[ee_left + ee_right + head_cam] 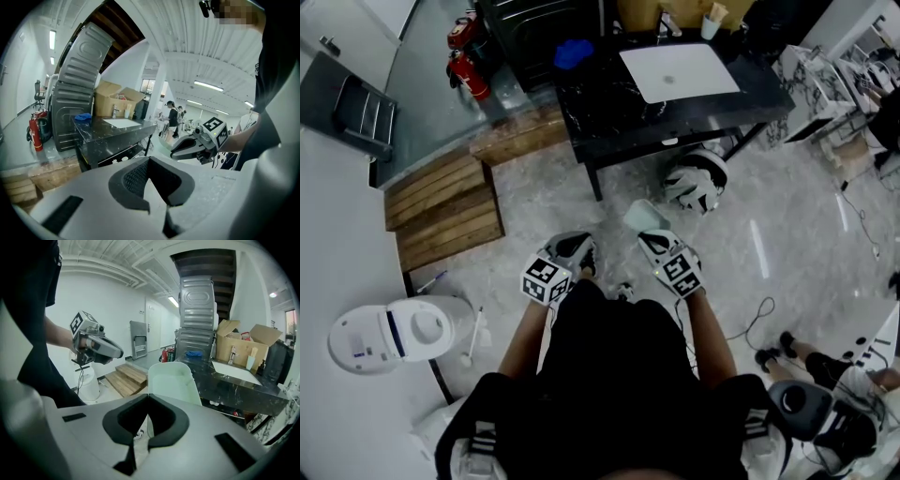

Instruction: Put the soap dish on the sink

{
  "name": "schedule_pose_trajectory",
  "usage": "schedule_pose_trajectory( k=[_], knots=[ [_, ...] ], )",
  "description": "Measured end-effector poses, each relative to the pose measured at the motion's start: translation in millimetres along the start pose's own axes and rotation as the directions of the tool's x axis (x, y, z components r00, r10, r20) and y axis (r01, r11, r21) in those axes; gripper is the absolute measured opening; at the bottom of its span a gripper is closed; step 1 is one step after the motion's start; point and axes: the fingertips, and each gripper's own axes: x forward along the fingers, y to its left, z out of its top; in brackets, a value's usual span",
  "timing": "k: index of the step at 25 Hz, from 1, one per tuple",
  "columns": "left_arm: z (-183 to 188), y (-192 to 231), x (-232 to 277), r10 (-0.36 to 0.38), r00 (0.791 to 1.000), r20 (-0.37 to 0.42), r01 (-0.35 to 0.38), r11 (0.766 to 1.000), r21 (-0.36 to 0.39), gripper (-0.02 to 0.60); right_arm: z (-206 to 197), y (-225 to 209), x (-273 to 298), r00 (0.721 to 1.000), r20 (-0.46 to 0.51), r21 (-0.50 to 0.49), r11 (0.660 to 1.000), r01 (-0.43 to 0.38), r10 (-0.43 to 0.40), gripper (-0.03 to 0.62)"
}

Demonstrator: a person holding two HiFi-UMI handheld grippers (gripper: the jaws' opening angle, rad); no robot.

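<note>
Room: a large indoor hall with a pale marble floor [787, 244], seen steeply from above the person's head.
Desk: a black desk [609, 122] stands ahead of the person. A white rectangle [680, 70] lies flat on its top, and a blue cloth [574, 53] sits near its far left corner.
Surroundings: wooden pallets [441, 202] lie on the floor to the left of the desk, with red fire extinguishers [464, 56] beyond them. A white round-lidded unit [389, 333] sits by the left wall. A white and black helmet-shaped object [698, 183] rests on the floor by the desk's near edge.
Person: wears a black top and holds both arms bent, with a gripper in each hand close in front of the body and above the floor.
Left gripper [577, 251]: its fingers [136, 180] are pressed together with nothing between them. It sits just beside the right gripper without touching it.
Right gripper [654, 242]: its fingers are pinched onto the near rim of the soap dish.
Soap dish [173, 380]: a pale green tray with rounded corners that sticks out ahead of the right gripper. It is held in the air over the floor, apart from the desk, with its hollow side facing back toward the gripper.
</note>
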Motion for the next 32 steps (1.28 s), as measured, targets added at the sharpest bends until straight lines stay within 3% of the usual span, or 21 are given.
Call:
schedule_pose_trajectory(
  k=[32],
  knots=[
    [75.8, 141.2, 69.5, -0.107, 0.994, -0.031, 0.108, 0.994, 0.027, 0.0, 63.7, -103.0, 101.2, 0.997, -0.041, 0.046, 0.996, 0.07, -0.068, -0.003]
  ],
)
